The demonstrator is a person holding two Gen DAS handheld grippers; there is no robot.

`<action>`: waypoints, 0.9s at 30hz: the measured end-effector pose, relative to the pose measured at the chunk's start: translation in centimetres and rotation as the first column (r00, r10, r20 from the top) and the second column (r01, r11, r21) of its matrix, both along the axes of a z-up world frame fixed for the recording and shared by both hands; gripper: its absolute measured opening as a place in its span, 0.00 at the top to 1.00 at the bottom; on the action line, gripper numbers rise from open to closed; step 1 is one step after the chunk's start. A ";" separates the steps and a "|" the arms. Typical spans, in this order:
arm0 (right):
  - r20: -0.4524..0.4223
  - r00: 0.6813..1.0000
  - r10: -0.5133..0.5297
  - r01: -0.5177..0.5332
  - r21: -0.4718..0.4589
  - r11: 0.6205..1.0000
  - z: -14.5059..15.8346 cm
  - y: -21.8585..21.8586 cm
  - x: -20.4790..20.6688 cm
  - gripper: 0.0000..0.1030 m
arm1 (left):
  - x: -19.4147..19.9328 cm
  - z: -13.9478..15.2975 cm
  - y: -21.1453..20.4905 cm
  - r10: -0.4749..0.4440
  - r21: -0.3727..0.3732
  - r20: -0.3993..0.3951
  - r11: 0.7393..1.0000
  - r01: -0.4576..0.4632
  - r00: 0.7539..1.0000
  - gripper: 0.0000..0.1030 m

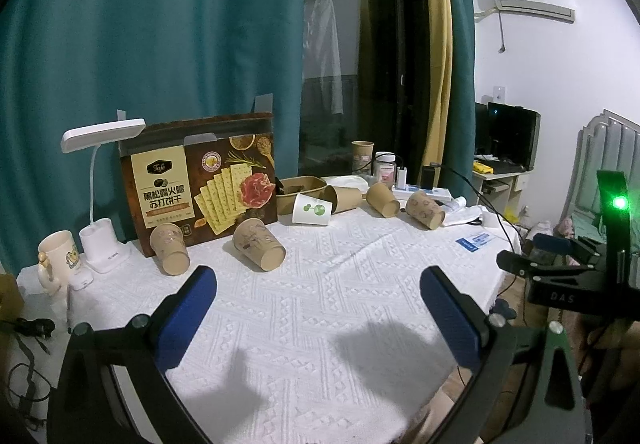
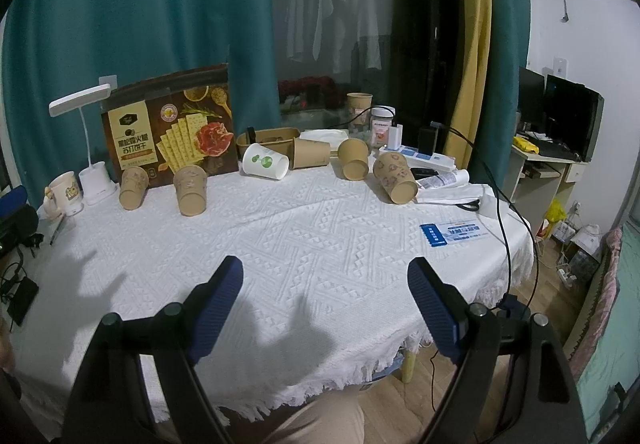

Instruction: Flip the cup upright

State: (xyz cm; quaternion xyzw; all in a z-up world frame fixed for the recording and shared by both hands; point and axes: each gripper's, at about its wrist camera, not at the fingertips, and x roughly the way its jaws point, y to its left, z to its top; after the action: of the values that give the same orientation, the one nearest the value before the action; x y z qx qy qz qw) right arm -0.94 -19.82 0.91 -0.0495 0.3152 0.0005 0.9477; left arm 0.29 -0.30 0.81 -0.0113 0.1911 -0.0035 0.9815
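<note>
Lying sideways: white cup [image 2: 265, 166], mouth facing right.

Our table [image 2: 320, 244] under a white patterned cloth

At the far left we see a mug [image 2: 64, 190], a lamp [image 2: 94, 180] and a cracker box [image 2: 168, 128], with two brown cups [image 2: 191, 190] tipped in front of it. Further right lie a white cup [image 2: 266, 162], three more brown cups [image 2: 394, 178], a power strip [image 2: 424, 160] and, nearer us, a blue card [image 2: 452, 234].
</note>
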 end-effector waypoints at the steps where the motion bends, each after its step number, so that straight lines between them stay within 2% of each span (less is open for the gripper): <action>1: -0.001 1.000 0.000 0.000 0.000 1.000 0.0 0.0 0.0 0.20 | 0.0 0.0 0.0 -0.001 -0.001 -0.001 1.000 0.001 1.000 0.01; 27: -0.002 1.000 0.002 -0.002 0.009 1.000 0.0 0.1 0.3 0.20 | 0.0 -0.3 -0.1 0.002 -0.013 0.006 1.000 -0.002 1.000 0.01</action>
State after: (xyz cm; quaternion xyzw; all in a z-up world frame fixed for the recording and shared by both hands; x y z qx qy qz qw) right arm -0.66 -19.68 0.91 -0.0456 0.3161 0.0027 0.9476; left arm 0.33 -0.36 0.48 -0.0178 0.1881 -0.0035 0.9820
